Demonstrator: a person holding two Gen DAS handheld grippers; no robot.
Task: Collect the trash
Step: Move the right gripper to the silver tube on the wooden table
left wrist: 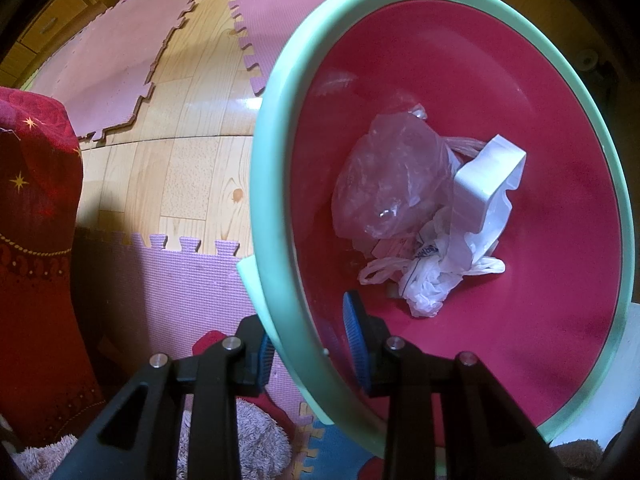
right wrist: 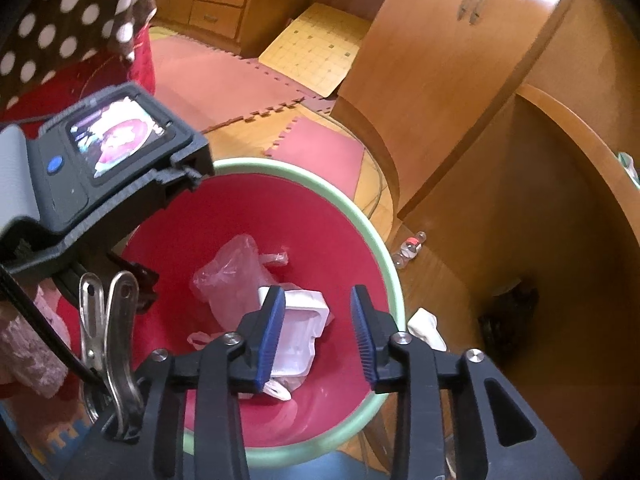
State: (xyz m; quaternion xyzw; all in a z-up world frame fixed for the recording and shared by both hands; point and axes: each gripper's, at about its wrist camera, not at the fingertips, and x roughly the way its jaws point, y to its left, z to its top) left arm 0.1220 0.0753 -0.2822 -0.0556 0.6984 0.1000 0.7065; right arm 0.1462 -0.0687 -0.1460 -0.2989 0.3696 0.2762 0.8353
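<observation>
A red bin with a mint-green rim (left wrist: 272, 200) fills the left wrist view; the rim (right wrist: 384, 256) also shows in the right wrist view. My left gripper (left wrist: 310, 344) is shut on that rim, one blue pad outside and one inside. At the bin's bottom lie a clear crumpled bag (left wrist: 392, 184), a white plastic tray (left wrist: 488, 176) and a white carrier bag (left wrist: 432, 276). My right gripper (right wrist: 320, 336) hangs open over the bin's mouth, nothing between its pads. The tray (right wrist: 300, 328) lies below it on the bags, partly hidden behind the left finger.
A small plastic bottle (right wrist: 410, 248) and a white crumpled piece (right wrist: 428, 326) lie on the floor right of the bin. Wooden cabinets (right wrist: 460, 80) stand close behind. Pink foam mats (left wrist: 120, 72) cover the wood floor. Red cloth (left wrist: 36, 200) hangs at the left.
</observation>
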